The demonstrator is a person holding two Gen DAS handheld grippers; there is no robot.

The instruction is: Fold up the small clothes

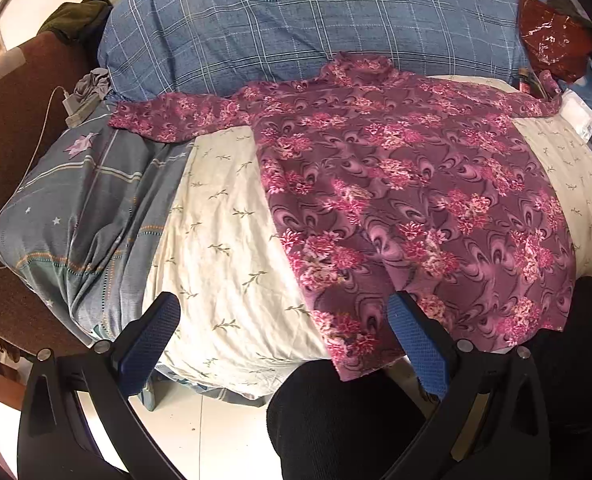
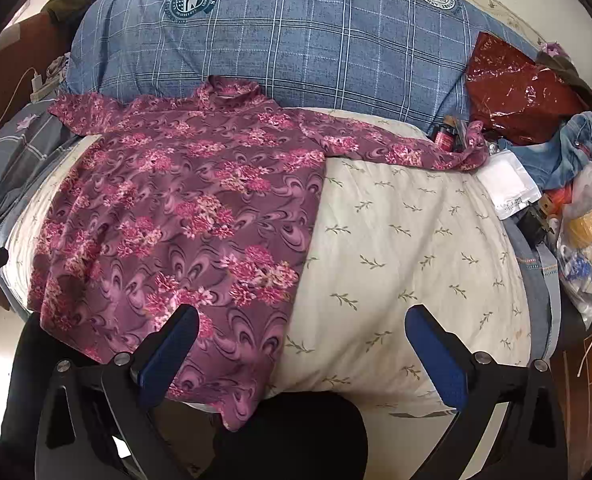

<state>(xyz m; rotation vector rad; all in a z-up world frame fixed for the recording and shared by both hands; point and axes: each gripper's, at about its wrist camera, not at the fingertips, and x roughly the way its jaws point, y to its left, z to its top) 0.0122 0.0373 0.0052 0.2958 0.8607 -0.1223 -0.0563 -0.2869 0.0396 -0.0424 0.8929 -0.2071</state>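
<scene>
Sunlit bed [image 1: 224, 216] with blue plaid pillow [image 1: 296, 32], pale tiled floor [image 1: 216, 432].

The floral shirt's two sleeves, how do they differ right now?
The left sleeve ends on the grey-blue starred bedding; the right sleeve lies on the cream sheet. The left cuff lies flat; the right cuff is bunched beside a small red jar. Both stretch straight out from the floral shirt.

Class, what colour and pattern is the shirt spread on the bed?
The shirt is purple with pink flower clusters and swirls, clearest in the right wrist view.
</scene>
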